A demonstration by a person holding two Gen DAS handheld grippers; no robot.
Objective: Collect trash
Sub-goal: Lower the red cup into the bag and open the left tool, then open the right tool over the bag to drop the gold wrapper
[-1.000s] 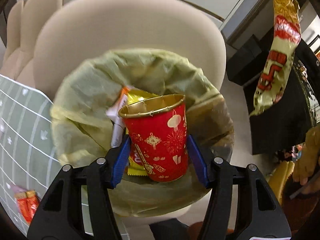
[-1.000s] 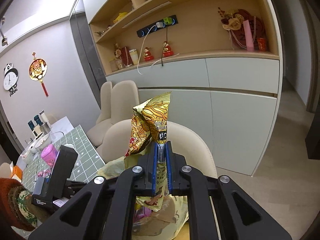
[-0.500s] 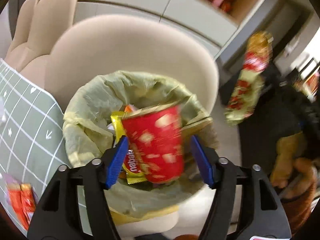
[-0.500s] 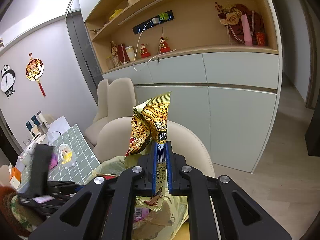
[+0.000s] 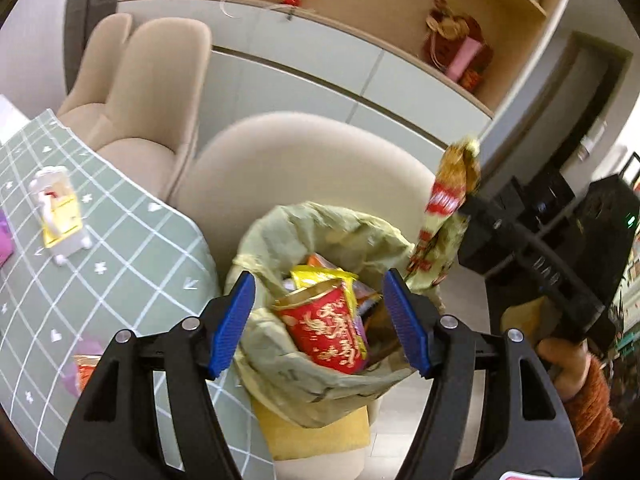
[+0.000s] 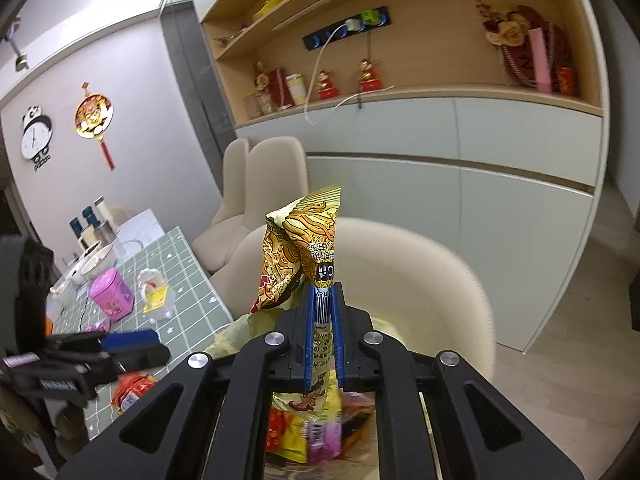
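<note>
The left gripper [image 5: 320, 324] stands wide open above the trash bin [image 5: 320, 368], nothing between its blue pads. The red paper cup [image 5: 326, 330] lies tilted in the bin's yellow-green liner, below and between the pads but clear of both, resting against a yellow snack packet [image 5: 320, 276]. A second ago that cup sat clamped between those pads; the jaws have just been opening, and the cup is now loose among the rubbish. The view has also pulled back and up: more of the green checked tablecloth [image 5: 120, 248] and the beige chair [image 5: 296, 168] behind the bin shows than before.

Over on the right, the right gripper [image 6: 322, 328] is pinched tight on a gold noodle wrapper [image 6: 304, 248], which sticks upright past its fingertips. That grip is unchanged from a second ago. Seen from the left wrist, the wrapper [image 5: 448, 208] hangs just beside the bin's right rim, possibly brushing the liner, though blur makes that hard to call.
</note>
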